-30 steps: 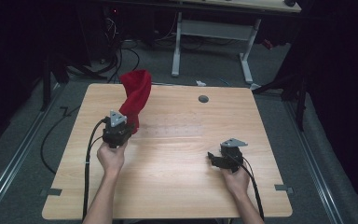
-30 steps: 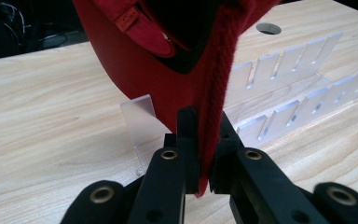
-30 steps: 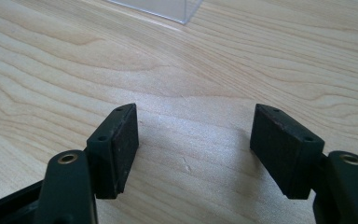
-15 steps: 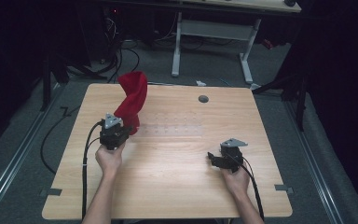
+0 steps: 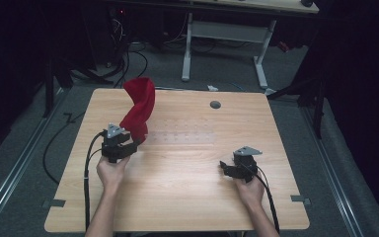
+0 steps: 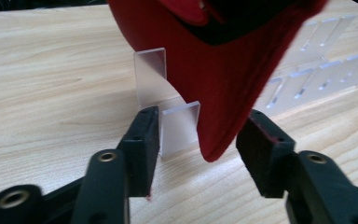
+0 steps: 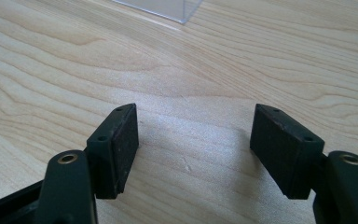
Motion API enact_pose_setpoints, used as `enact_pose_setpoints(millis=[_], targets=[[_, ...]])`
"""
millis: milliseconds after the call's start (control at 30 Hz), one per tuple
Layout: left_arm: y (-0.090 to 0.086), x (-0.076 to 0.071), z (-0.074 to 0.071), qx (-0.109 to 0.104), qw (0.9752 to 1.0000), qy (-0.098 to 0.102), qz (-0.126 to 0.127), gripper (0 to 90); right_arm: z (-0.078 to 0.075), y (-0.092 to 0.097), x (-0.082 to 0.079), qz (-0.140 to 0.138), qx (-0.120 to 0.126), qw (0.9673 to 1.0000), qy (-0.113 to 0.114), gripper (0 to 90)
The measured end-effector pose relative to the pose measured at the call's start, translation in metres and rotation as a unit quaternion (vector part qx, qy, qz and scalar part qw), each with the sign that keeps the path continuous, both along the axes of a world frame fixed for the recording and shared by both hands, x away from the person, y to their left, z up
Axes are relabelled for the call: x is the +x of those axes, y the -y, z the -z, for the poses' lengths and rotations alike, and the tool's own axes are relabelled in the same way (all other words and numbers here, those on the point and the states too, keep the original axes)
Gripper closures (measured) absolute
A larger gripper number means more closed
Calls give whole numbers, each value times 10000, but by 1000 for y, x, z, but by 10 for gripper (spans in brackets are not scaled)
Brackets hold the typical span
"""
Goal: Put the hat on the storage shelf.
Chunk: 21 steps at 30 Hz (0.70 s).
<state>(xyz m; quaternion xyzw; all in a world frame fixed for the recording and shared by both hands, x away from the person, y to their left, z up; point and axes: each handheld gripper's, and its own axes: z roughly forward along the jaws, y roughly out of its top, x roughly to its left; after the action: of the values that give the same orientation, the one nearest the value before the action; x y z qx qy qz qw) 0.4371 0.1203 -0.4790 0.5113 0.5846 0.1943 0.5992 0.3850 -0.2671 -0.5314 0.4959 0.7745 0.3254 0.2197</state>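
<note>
The left gripper [image 6: 198, 140] has just been opening its jaws, and the red cloth [image 6: 214, 79] hangs between them, maybe not touching.

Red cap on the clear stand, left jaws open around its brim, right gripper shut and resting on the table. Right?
Not quite: the right gripper is open, not shut. The right gripper view shows its jaws apart over bare table with nothing between them. The rest holds: the red cap sits on the clear stand, and the left gripper has just been opening, brim between its jaws, unpressed.
</note>
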Motion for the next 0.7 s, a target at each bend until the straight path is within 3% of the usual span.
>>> enact_pose_setpoints(millis=[100, 700], targets=[[1, -5, -3, -26, 10000, 28, 27, 442, 0, 0, 0, 0, 0, 10000, 0, 325], [-7, -34, -11, -148, 9997, 172, 95, 398, 0, 0, 0, 3, -4, 10000, -7, 325]])
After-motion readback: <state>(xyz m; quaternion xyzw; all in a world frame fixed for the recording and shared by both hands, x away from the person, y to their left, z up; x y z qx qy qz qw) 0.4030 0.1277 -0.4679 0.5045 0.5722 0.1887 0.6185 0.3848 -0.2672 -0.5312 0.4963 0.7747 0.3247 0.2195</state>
